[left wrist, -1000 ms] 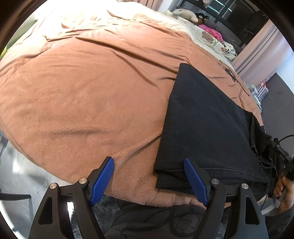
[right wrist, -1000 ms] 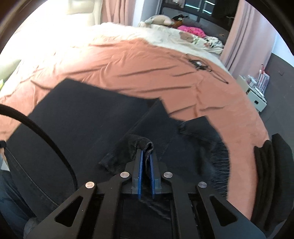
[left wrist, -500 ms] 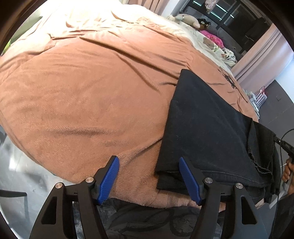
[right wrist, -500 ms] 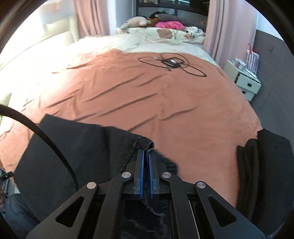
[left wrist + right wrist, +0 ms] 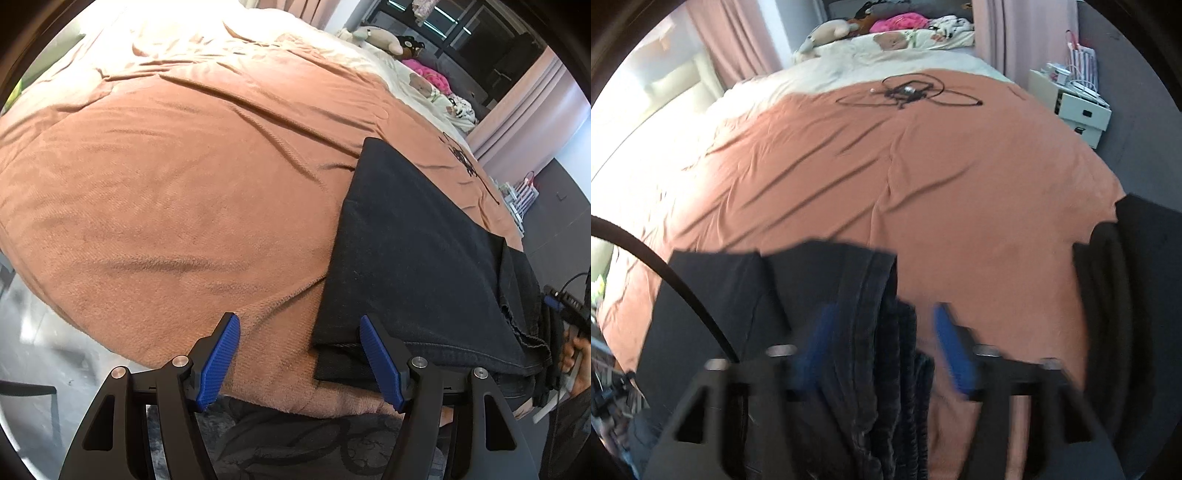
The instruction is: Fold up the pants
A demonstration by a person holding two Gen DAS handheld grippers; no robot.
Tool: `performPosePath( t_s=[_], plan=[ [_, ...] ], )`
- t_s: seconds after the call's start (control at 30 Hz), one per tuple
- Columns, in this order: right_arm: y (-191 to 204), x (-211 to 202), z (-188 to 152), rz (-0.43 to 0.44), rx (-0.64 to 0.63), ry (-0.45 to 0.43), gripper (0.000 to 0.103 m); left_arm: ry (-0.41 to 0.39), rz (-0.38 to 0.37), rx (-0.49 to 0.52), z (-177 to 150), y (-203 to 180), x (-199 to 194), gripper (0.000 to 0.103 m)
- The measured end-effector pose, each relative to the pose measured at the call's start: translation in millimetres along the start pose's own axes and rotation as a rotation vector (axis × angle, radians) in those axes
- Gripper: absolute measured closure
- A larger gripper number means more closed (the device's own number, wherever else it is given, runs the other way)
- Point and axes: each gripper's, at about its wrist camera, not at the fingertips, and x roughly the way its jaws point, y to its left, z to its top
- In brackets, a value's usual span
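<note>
Between our right tongs [image 5: 882, 350], whose jaws have just been opening and now stand spread, a bunched dark hem of the pants [image 5: 871, 332] lies loose, touched by neither blue pad as far as the blurred view lets us tell. Our left tongs [image 5: 300, 360] are spread too and hold nothing; their right finger [image 5: 380, 363] sits over the near corner of the folded stack, while the left finger [image 5: 218, 363] hangs over bare blanket. From there outward, the pants [image 5: 413, 251] lie as a flat black rectangle along the near edge of the bed, on the rust-coloured blanket [image 5: 177, 177], with the fringed leg ends layered on top at the right side. Farther off we see a tangle of black cable [image 5: 908, 92] on the blanket, another dark pile of clothing [image 5: 1115, 280] at the bed's right edge, and stuffed toys [image 5: 380, 38] by the pillows. We judge the fabric to be denim: fairly heavy, limp but thick, so it should hold a crease and not slide on the fuzzy blanket, though stacked layers may shift if only the top one is pinched. For the next fold we would take hold at the corners of one short edge, catching all layers at once, one corner per tongs.
</note>
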Motion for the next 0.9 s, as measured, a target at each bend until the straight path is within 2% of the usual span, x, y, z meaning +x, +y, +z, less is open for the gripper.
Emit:
performPosePath(
  t_s=[0.2, 0.27, 0.3, 0.4, 0.43, 0.47, 0.77, 0.9],
  plan=[
    [-13, 34, -7, 0.047, 0.046, 0.1, 0.038, 0.005, 0.012, 0.007, 1, -3, 3, 0.033],
    [-14, 39, -7, 0.068, 0.048, 0.113, 0.045, 0.002, 0.019, 0.011, 1, -4, 3, 0.033],
    [-13, 41, -7, 0.076, 0.039, 0.114, 0.053, 0.001, 0.022, 0.013, 1, -4, 3, 0.033],
    [-12, 47, -5, 0.016, -0.005, 0.114, 0.084, -0.002, 0.03, 0.017, 0, -5, 2, 0.033],
    [-13, 47, -4, 0.0, -0.009, 0.109, 0.087, -0.004, 0.032, 0.019, 0, -6, 2, 0.033],
    [-12, 44, -8, -0.005, -0.007, 0.1, 0.097, -0.006, 0.031, 0.02, 0, -6, 2, 0.033],
    [-5, 17, -18, -0.073, -0.035, 0.032, 0.102, 0.001, 0.019, 0.026, 0, -4, 3, 0.033],
    [-2, 52, -28, -0.147, -0.056, 0.142, 0.102, -0.001, 0.015, 0.023, -1, -3, 2, 0.033]
  ],
)
